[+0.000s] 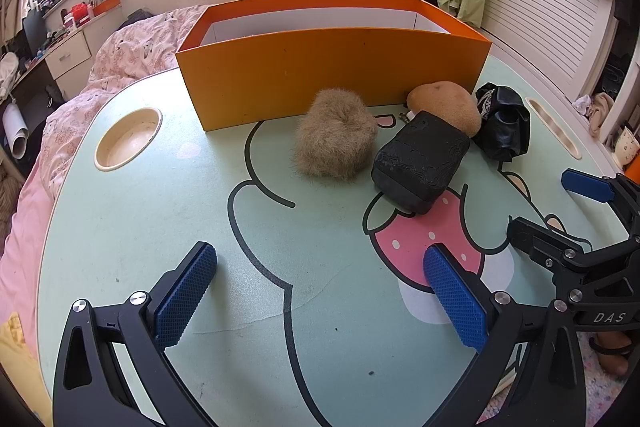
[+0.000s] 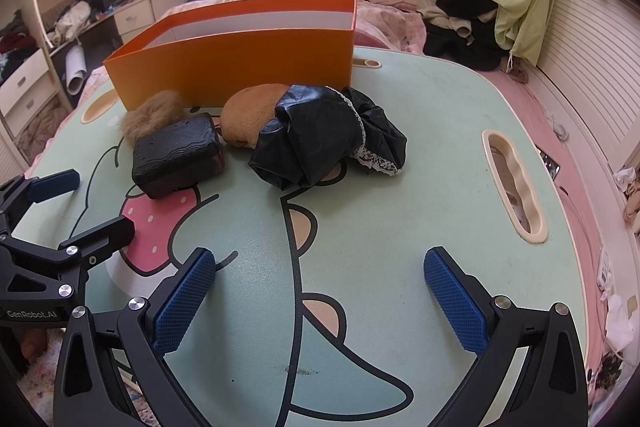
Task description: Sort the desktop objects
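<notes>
From the left wrist, the left gripper [image 1: 320, 291] hangs wide open and empty over the green table [image 1: 132, 235], while the furry ball [image 1: 336, 135], black case [image 1: 420, 163] and tan plush [image 1: 448, 103] sit bunched against the orange box [image 1: 320, 67] — nothing looks sorted yet. From the right wrist, the right gripper [image 2: 320, 291] is equally spread and empty, nearest the black bag [image 2: 320, 143] — the next move, I'd judge, is reaching forward to pinch one item and lift it over the box wall.
</notes>
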Tool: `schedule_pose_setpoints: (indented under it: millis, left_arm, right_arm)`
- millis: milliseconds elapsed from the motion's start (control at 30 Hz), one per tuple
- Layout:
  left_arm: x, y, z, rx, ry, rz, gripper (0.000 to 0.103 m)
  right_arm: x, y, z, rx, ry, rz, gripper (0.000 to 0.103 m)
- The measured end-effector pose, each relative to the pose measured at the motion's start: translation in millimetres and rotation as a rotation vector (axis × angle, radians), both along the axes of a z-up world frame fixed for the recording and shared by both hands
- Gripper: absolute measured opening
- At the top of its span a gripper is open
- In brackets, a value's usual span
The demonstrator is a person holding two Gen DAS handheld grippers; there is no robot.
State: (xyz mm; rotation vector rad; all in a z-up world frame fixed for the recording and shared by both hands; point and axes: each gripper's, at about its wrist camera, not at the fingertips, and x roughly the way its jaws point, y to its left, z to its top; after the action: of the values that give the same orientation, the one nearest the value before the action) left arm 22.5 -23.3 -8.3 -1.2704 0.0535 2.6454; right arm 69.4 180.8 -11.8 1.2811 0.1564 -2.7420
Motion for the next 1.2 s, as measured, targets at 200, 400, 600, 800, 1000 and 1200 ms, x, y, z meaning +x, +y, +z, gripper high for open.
schedule_pose_setpoints:
  millis: [200,400,600,800,1000,1200]
  left_arm:
    - [0.1,-0.2,0.2,0.000,0.000,0.000,0.103]
    - [0.3,-0.4,0.1,0.000,0.000,-0.001,0.103]
    - [-0.2,-0.4,0.1,0.000,0.000,-0.001,0.103]
    - [-0.6,-0.6,0.2,0.000,-0.001,-0.001,0.103]
    - [-0.5,-0.9,0.3,0.001,-0.001,-0.001,0.103]
    - [-1.0,-1.1,0.8,0.001,-0.001,-0.002,0.103]
  right_arm:
    - [0.1,-0.1,-0.3,0.000,0.000,0.000,0.103]
    - [0.3,0.0,-0.6,-0.001,-0.001,0.003,0.103]
    - [0.5,0.0,-0.8,-0.001,-0.001,0.003,0.103]
    - [0.7,0.3,-1.0,-0.001,-0.001,0.003,0.103]
    - [1.1,0.7,-1.1,-0.003,0.001,0.002,0.103]
    - [4.2,9.5,5.5,-0.105,0.034,-0.027,0.100]
